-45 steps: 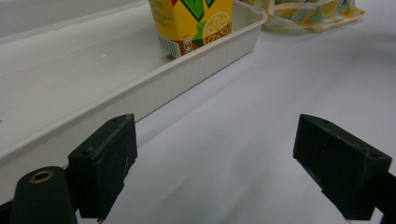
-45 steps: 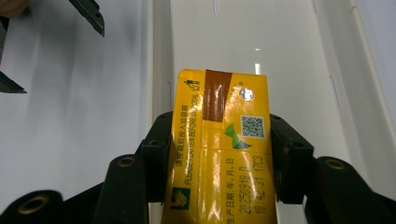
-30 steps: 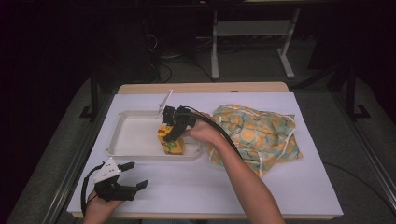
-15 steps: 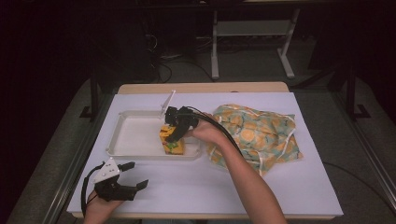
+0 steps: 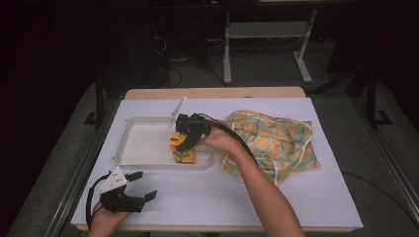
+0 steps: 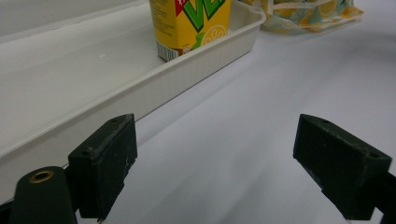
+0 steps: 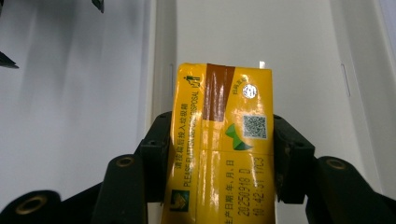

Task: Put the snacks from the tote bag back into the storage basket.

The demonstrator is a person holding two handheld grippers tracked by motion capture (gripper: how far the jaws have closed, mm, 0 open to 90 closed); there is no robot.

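Observation:
A yellow drink carton (image 5: pixel 182 149) (image 6: pixel 191 24) (image 7: pixel 221 140) stands upright in the near right corner of the white tray (image 5: pixel 141 148) (image 6: pixel 74 88). My right gripper (image 5: pixel 185 139) (image 7: pixel 219 154) reaches down from above and is shut on the carton, one jaw on each side. My left gripper (image 5: pixel 141 185) (image 6: pixel 224 163) rests near the table's front left edge, open with nothing between its jaws, pointing toward the tray's near wall.
A patterned yellow and teal bag (image 5: pixel 269 143) (image 6: pixel 303 11) lies on the white table cover to the right of the tray. A white lid piece (image 5: pixel 178 109) leans at the tray's far right corner. Bare cover (image 5: pixel 212 197) lies in front of the tray.
The right gripper and carton have shifted very slightly toward the tray's near right corner. The left gripper has not moved.

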